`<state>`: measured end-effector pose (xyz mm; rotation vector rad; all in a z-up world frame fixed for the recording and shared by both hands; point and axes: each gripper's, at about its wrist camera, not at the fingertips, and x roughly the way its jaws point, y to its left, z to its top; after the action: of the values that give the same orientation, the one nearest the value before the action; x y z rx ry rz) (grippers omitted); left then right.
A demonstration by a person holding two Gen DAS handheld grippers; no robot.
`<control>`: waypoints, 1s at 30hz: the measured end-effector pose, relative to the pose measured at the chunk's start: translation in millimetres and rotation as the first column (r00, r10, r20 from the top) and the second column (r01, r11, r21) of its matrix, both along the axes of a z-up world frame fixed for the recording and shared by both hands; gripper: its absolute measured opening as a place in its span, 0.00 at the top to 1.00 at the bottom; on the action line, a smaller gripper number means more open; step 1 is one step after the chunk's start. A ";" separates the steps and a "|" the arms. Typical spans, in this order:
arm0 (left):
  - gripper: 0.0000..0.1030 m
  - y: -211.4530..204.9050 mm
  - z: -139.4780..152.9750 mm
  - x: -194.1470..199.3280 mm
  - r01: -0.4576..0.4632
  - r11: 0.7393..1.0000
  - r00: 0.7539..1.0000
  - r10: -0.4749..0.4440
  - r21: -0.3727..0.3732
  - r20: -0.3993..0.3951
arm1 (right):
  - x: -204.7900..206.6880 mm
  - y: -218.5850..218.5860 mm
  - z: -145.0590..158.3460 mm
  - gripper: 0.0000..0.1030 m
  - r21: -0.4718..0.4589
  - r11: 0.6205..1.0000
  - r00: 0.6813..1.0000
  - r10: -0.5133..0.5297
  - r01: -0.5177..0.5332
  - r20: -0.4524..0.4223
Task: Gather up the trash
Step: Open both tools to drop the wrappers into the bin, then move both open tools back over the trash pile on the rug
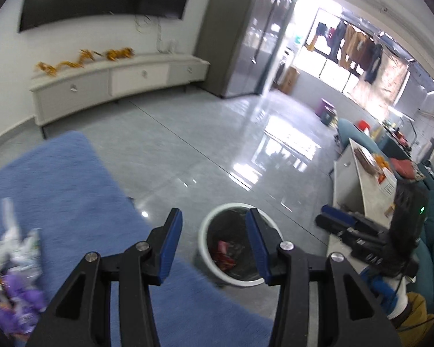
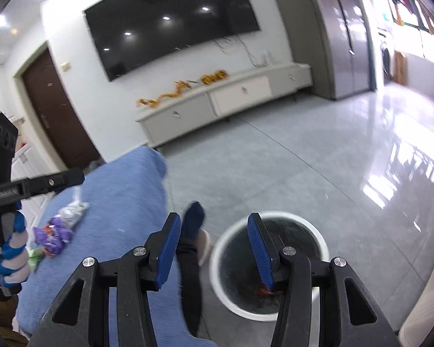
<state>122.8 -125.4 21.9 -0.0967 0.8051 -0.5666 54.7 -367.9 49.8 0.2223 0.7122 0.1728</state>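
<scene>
**Living room tidy-up: both hand-held grippers empty over the bin, wrappers waiting on the blue cushion**

Living room with a glossy grey tile floor [image 1: 165,156], a big dark TV [image 2: 170,26] on the wall and a long white cabinet [image 2: 217,101] under it. That's where we're working.

Starting at the tools: our left hand-held gripper [image 1: 214,245] has its blue pads spread wide with nothing between them, and the same goes for our right hand-held gripper [image 2: 214,248]. Both hover above the white trash bin [image 1: 205,231], which stands on the floor just beside the edge of the blue cushion [image 1: 66,179]. Inside the bin's dark liner we can make out a red wrapper [image 1: 224,253] already lying at the bottom.

So our read is that we're between pieces: some trash is in, and the next grab hasn't started. What's left is the pile of wrappers [image 2: 59,225] on the blue cushion: crinkly silver and purple packets, well off to the left of both grippers. In the left wrist view the pile sits at the far left edge and is blurred, so we can't count pieces.

The next move probably calls for swinging one gripper left over the cushion, coming down on a single packet and pinching a raised fold, since thin foil on soft fabric could slip or drag its neighbours along. Somebody's foot in a dark sock and slipper [image 2: 198,231] rests between cushion and bin, so we'd mind that on the way back.
</scene>
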 end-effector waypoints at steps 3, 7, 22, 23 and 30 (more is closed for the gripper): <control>0.57 45.4 10.7 -12.7 -0.061 0.998 0.998 0.061 0.011 0.025 | 1.3 28.1 19.4 0.56 0.008 0.998 0.997 0.059 -0.060 0.043; 0.58 107.9 22.6 -28.6 -0.153 0.988 0.987 0.152 0.021 0.058 | 1.6 64.8 36.7 0.56 0.003 0.991 0.987 0.135 -0.135 0.082; 0.58 308.0 18.0 -88.8 -0.473 0.879 0.879 0.468 0.053 0.087 | 16.5 162.6 47.1 0.56 0.006 0.946 0.942 0.322 -0.324 0.095; 0.58 317.5 14.5 -93.4 -0.486 0.873 0.873 0.481 0.053 0.081 | 18.0 169.6 44.6 0.56 0.003 0.942 0.939 0.333 -0.335 0.089; 0.57 373.7 -30.9 -121.4 -0.539 0.842 0.842 0.539 0.034 -0.005 | 38.8 215.1 23.5 0.56 0.005 0.910 0.909 0.415 -0.415 0.028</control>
<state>1.4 248.4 -9.0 -0.2899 0.7569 -0.0153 93.5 -152.8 73.3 0.0750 0.7256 0.5870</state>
